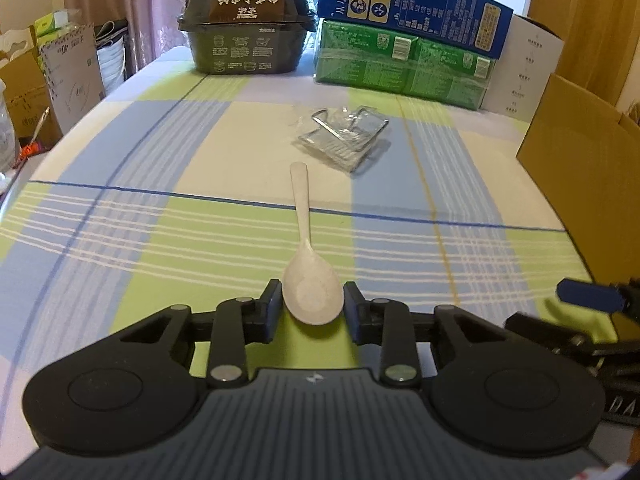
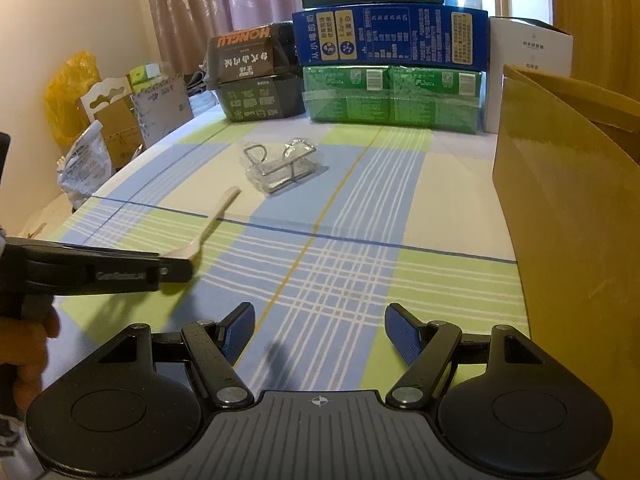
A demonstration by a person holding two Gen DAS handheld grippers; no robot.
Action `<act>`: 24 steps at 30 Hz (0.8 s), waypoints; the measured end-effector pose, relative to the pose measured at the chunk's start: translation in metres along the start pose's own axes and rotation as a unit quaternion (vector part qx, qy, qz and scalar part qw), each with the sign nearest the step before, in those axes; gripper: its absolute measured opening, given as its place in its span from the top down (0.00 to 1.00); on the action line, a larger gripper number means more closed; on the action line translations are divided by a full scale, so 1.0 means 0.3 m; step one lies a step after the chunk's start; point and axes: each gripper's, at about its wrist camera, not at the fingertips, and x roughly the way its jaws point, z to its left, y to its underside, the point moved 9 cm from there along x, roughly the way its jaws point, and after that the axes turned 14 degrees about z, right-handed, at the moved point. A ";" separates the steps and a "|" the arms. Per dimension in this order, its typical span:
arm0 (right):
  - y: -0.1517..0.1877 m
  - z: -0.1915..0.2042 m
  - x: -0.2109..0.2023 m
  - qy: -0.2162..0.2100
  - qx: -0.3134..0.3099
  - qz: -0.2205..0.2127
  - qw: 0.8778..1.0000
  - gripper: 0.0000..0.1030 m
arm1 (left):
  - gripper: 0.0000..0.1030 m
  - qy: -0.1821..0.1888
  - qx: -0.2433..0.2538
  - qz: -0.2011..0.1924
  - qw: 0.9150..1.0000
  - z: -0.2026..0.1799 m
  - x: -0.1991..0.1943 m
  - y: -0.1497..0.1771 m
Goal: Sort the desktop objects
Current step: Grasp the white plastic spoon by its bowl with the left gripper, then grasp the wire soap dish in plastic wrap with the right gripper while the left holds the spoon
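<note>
A white plastic spoon point(image 1: 302, 200) lies along the middle of the checked tablecloth point(image 1: 160, 220), handle pointing away. My left gripper point(image 1: 313, 300) is shut on the spoon's bowl, one pad pressed against each side. In the right wrist view the same left gripper point(image 2: 176, 268) comes in from the left with the spoon point(image 2: 216, 216) sticking out ahead of it. A small wire rack in a clear bag point(image 1: 344, 136) point(image 2: 280, 164) rests beyond the handle tip. My right gripper point(image 2: 320, 320) hovers open over the cloth with nothing between its blue pads point(image 1: 588, 296).
A brown cardboard box point(image 2: 560, 200) stands along the right edge. At the back sit a black food box point(image 1: 246, 20), a blue carton point(image 1: 412, 4) on a green pack point(image 1: 400, 68), and a white box point(image 2: 528, 72). Bags and cartons point(image 2: 120, 120) crowd the floor at left.
</note>
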 end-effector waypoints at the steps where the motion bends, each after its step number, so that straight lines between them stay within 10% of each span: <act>1: -0.001 0.001 -0.001 -0.001 0.000 -0.001 1.000 0.32 | 0.74 -0.003 0.002 0.001 1.000 0.012 -0.005 -0.001; 24: -0.402 0.087 0.208 0.008 -0.095 -0.057 0.994 0.24 | 0.74 0.012 0.007 -0.040 0.999 0.222 0.016 -0.202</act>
